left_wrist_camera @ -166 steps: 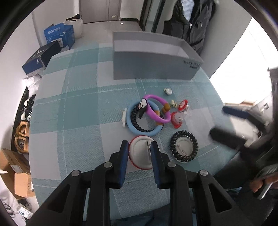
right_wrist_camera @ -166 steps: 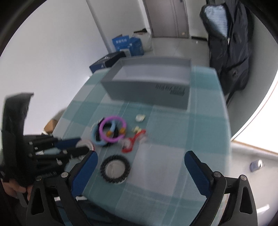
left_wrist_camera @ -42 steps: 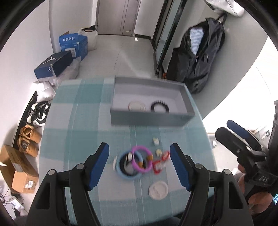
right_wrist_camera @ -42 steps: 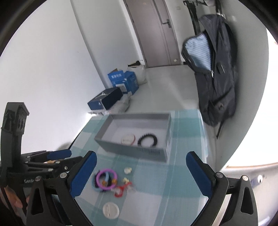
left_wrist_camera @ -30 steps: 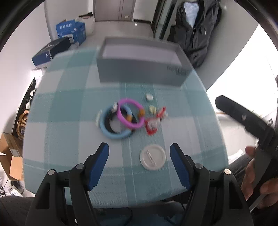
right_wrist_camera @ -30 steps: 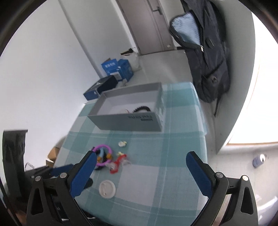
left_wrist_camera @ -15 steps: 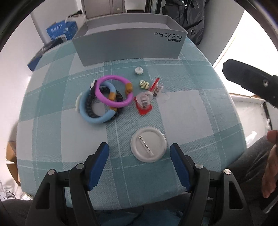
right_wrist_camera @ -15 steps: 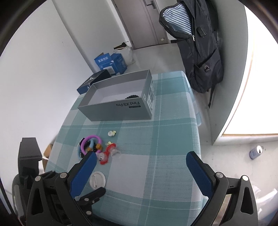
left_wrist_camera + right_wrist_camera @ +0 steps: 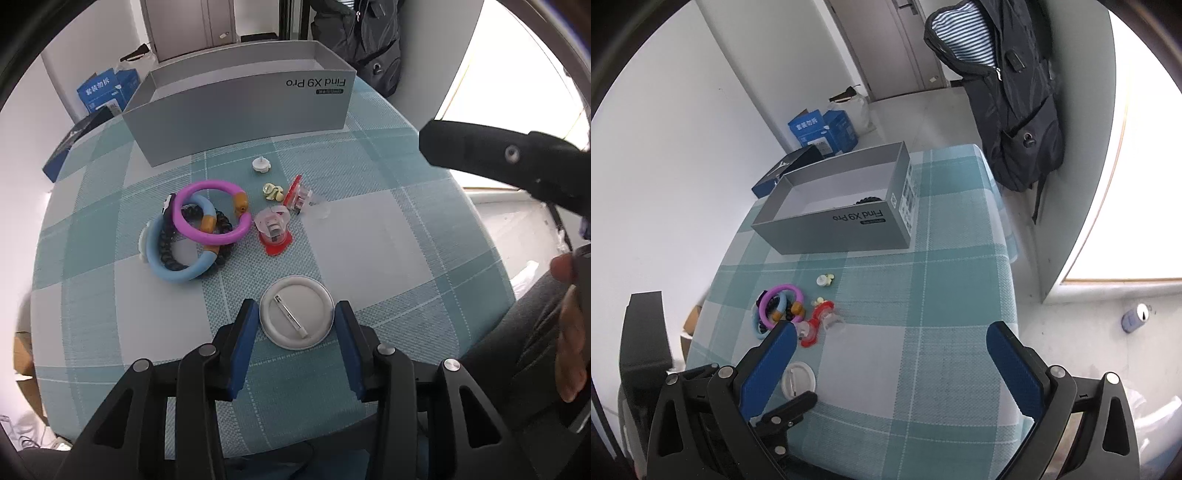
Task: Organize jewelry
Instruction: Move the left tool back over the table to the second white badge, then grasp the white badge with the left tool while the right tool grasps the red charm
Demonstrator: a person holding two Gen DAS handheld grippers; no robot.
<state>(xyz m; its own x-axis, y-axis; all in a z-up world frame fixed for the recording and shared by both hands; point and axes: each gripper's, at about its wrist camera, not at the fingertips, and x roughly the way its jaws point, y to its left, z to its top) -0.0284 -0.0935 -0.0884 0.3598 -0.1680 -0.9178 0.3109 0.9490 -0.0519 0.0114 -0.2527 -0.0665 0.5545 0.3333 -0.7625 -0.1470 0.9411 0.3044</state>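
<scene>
The left tongs are closing around the flat badge, which may skid toward 12 o'clock; the right tongs hang spread.

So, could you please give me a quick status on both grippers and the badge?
Left hand-held gripper closing around white pin badge, face-down on tablecloth. Right hand-held gripper open, empty. Nothing in the way.

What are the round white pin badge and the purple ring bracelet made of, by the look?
Round white pin badge: likely matte plastic back, smooth and even, with a thin shiny metal pin bar across it. Purple ring bracelet: looks like soft silicone or rubber, a smooth satin tube with orange bead-like joints; hard plastic is possible.
</scene>
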